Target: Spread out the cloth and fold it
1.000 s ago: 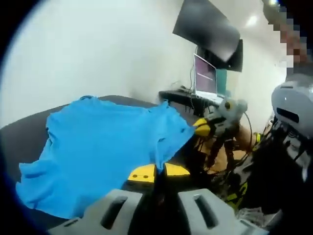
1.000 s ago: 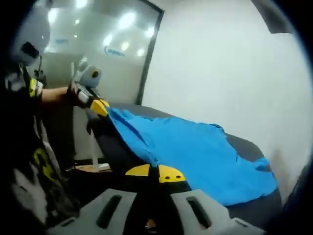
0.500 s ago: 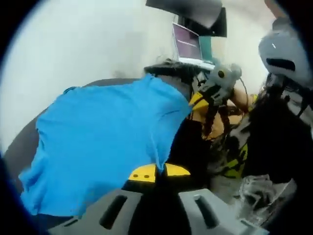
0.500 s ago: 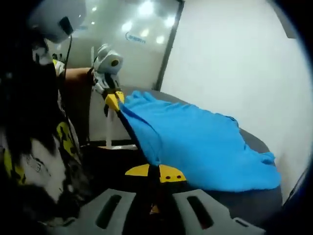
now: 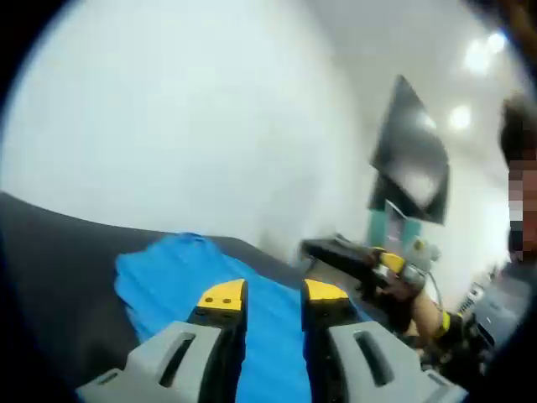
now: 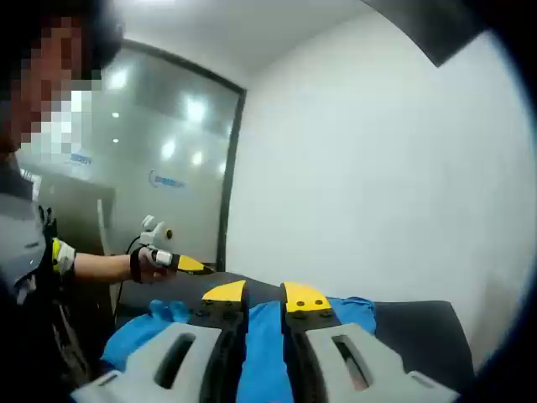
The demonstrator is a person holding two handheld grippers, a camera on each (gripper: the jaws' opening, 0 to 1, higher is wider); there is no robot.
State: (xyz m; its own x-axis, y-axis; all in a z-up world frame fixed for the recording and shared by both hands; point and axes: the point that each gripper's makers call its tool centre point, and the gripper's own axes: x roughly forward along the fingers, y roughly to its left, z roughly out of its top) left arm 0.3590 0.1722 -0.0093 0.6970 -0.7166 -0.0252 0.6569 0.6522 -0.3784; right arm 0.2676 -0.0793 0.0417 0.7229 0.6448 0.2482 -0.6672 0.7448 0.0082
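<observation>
The blue cloth [image 5: 180,269] lies on the dark table [image 5: 59,252], and my left gripper [image 5: 273,292] hangs open above it with the cloth showing through the gap between its jaws. In the right gripper view the same cloth [image 6: 134,334] spreads over the table [image 6: 415,327] beneath my right gripper [image 6: 265,294], whose jaws stand apart with nothing held. The right gripper [image 5: 393,262] appears at the right of the left gripper view, in a person's hand. The left gripper [image 6: 186,264] comes in from the left of the right gripper view, above the cloth's far edge.
A white wall [image 5: 168,126] stands behind the table. A dark screen [image 5: 411,172] hangs at the right in the left gripper view. A glass partition [image 6: 159,168] is at the left in the right gripper view. The person stands at the table's near side.
Both grippers have let go of the cloth edge and opened. The cloth, held up and stretched before, now lies on the table. Both cameras have tilted upward.
</observation>
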